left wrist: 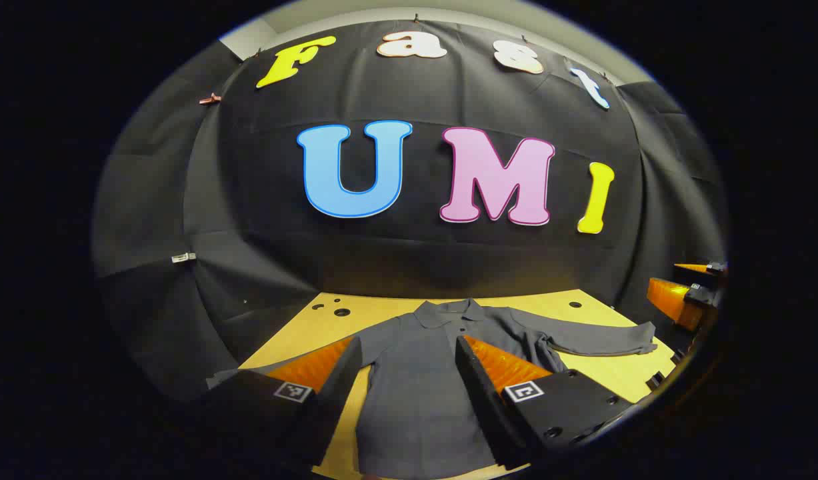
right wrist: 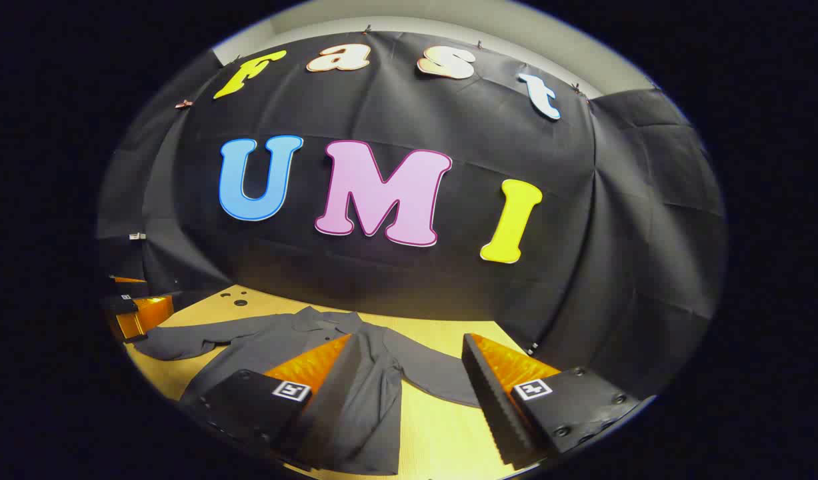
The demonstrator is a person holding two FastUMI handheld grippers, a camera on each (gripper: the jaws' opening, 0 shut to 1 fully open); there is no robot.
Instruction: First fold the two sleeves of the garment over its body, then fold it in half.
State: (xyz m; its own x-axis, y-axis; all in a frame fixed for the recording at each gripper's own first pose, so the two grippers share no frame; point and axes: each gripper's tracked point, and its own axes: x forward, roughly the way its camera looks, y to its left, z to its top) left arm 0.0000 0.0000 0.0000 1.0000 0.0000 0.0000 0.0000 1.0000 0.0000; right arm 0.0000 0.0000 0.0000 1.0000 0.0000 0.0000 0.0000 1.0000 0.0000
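Observation:
A grey long-sleeved shirt [left wrist: 415, 393] lies flat on the yellow table [left wrist: 602, 377], collar [left wrist: 449, 312] toward the wall. One sleeve [left wrist: 602, 339] stretches out to the right; the other runs left behind a finger. My left gripper [left wrist: 403, 347] hangs open over the shirt's body, holding nothing. In the right gripper view the shirt [right wrist: 282, 343] lies to the left, with its near sleeve [right wrist: 432, 377] running between the fingers. My right gripper [right wrist: 409, 341] is open above that sleeve and the table [right wrist: 435, 433]. The far sleeve [right wrist: 172, 343] reaches left.
The right gripper [left wrist: 682, 300] shows at the table's right edge in the left gripper view, and the left gripper [right wrist: 135, 310] at the far left in the right gripper view. Small round holes [left wrist: 342, 311] mark the table's back left corner. Black cloth walls stand close behind.

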